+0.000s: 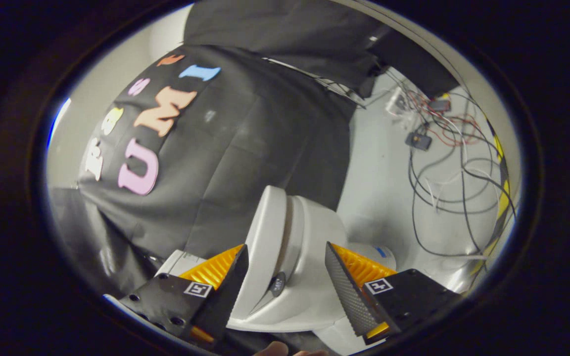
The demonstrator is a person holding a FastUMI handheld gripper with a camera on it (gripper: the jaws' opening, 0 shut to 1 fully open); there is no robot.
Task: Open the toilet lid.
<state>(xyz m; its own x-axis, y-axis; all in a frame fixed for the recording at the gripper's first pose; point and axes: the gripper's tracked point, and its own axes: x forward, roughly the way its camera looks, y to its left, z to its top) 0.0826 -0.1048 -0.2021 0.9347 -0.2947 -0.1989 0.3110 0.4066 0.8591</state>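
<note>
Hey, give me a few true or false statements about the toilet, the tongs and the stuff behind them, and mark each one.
1. The tongs are open, with their fingers apart. True.
2. The toilet lid lies flat and closed on the seat. False: it is raised, its edge standing between the fingers.
3. Both fingers press on the lid. False: one finger sits close beside the lid, and the other is clear of it.
4. Loose cables hang on the pale wall beyond the toilet. True.
5. A black cloth hangs behind the lid. True.
</note>
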